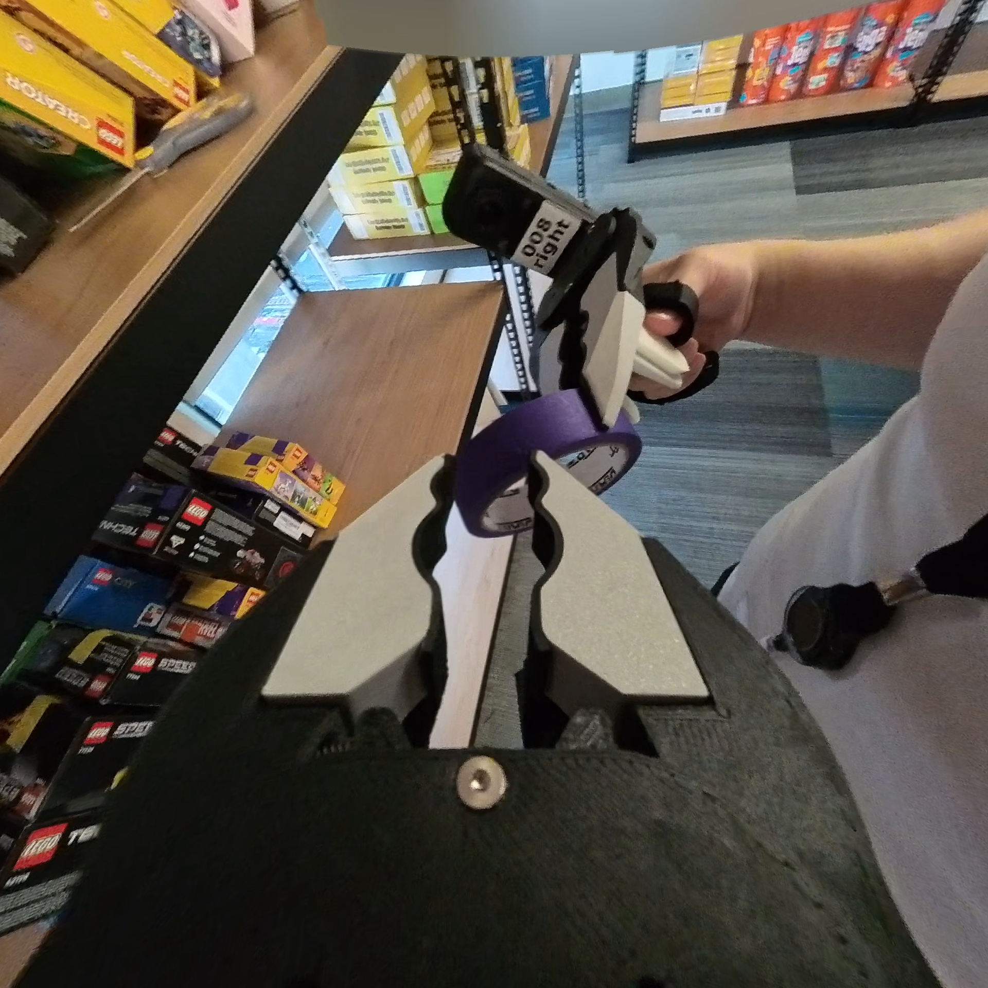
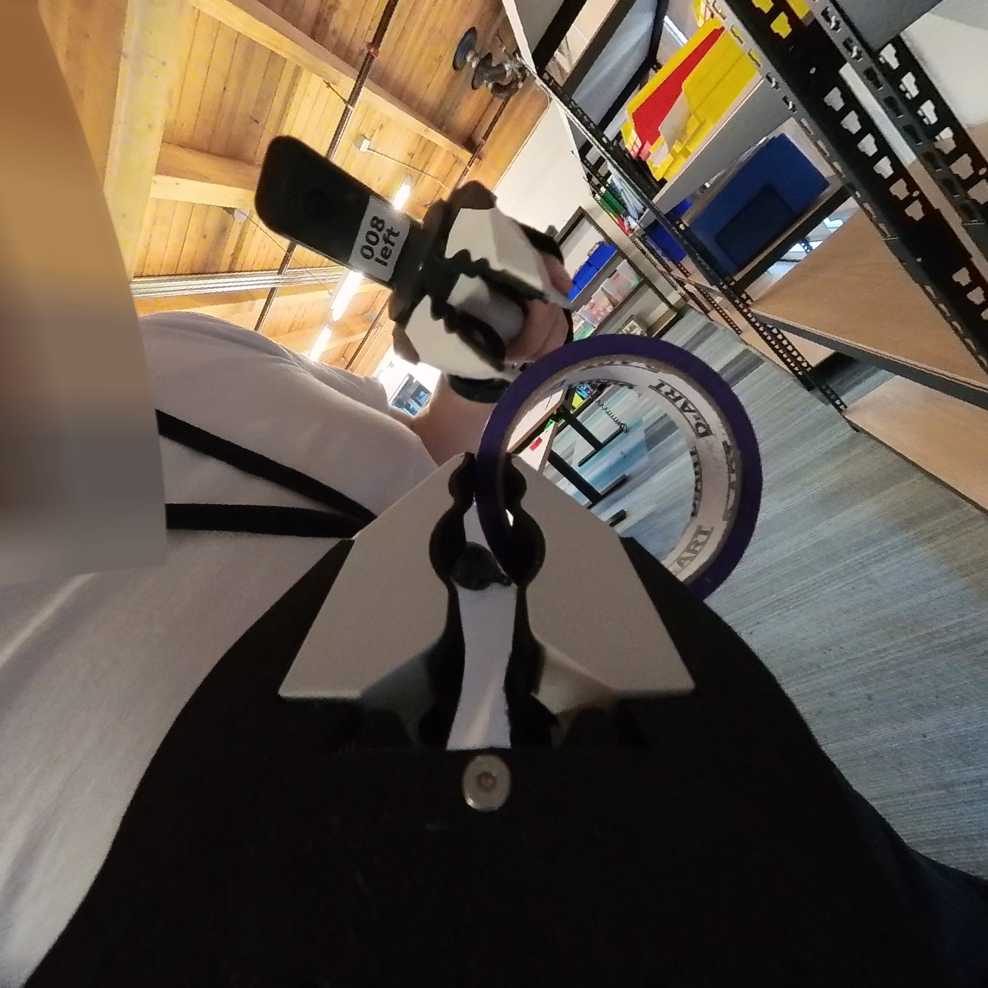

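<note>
A purple tape roll (image 1: 545,460) is held in mid-air, off any surface, w/ both claws at its band. In the left wrist view the left claw (image 1: 494,473) is seen nearly closed across the near side of the ring – one finger outside the band, the other reaching inside the core. It appears pinched, though actual contact is partly hidden by the fingers.

The right claw (image 2: 489,462) is closed tight on the opposite edge of the roll (image 2: 620,460): in its own view the band runs between the fingertips, w/ the printed white core facing the camera. In the left view the same claw (image 1: 609,422) comes down on the roll from above, gripped by a person's hand (image 1: 695,305).

No goal is stated, so progress can't be judged – only that the roll is lifted and shared between both claws, w/ no loose tape end visible.

Further out: a wooden shelf (image 1: 369,369) lies beyond the roll, boxed toy sets (image 1: 214,534) are stacked lower left, yellow boxes (image 1: 385,176) sit further back, and grey-blue carpet (image 1: 748,438) is beneath. In the right view the person's white shirt (image 2: 267,406) and a timber ceiling (image 2: 224,133) are seen behind the left claw (image 2: 406,347).
</note>
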The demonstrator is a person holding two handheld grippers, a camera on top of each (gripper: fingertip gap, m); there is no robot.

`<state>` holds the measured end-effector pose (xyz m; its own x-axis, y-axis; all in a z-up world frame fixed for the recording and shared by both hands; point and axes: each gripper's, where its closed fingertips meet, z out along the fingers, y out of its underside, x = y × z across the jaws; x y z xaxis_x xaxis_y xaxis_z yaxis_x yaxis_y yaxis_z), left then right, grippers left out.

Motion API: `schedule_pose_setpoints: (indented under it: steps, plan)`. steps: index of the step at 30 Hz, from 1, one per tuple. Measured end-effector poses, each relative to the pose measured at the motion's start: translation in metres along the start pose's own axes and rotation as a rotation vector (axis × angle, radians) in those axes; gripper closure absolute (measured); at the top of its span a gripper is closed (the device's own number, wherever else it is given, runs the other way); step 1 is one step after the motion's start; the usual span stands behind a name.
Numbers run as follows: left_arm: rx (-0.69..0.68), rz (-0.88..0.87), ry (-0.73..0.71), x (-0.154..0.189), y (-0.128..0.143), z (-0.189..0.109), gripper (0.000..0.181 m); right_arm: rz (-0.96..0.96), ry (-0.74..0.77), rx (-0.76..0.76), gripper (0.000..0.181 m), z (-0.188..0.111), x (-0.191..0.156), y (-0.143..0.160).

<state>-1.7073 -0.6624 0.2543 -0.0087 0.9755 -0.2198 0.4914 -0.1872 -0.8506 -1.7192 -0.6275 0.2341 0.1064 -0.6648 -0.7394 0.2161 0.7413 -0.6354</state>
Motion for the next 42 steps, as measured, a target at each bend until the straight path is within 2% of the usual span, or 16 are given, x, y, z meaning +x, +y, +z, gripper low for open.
schedule_pose_setpoints:
  steps: [11,15,18,23,27,30,42]
  plan:
    - [-0.020,0.045,0.048,0.011,-0.004,0.020,0.167,0.007,0.001,-0.003,0.173,-0.010,-0.006,0.005]
    - [-0.022,0.040,0.049,0.010,-0.003,0.022,0.181,0.010,0.002,0.008,0.173,-0.012,-0.005,0.003]
    - [-0.034,0.025,-0.014,-0.001,0.000,0.022,0.181,0.014,-0.003,0.010,0.173,-0.012,-0.004,0.002]
    - [-0.002,-0.049,0.067,0.012,-0.004,0.020,0.171,0.019,-0.004,0.007,0.173,-0.013,-0.002,-0.001]
    - [-0.027,-0.041,0.038,0.009,0.000,0.024,0.172,0.015,0.004,-0.011,0.173,-0.014,0.000,0.000]
    - [-0.036,-0.035,0.041,0.010,0.001,0.026,0.181,0.015,0.006,-0.011,0.173,-0.015,0.000,-0.001]
    - [-0.060,-0.042,0.040,0.005,-0.002,0.034,0.181,0.015,0.029,-0.003,0.173,-0.024,0.003,0.001]
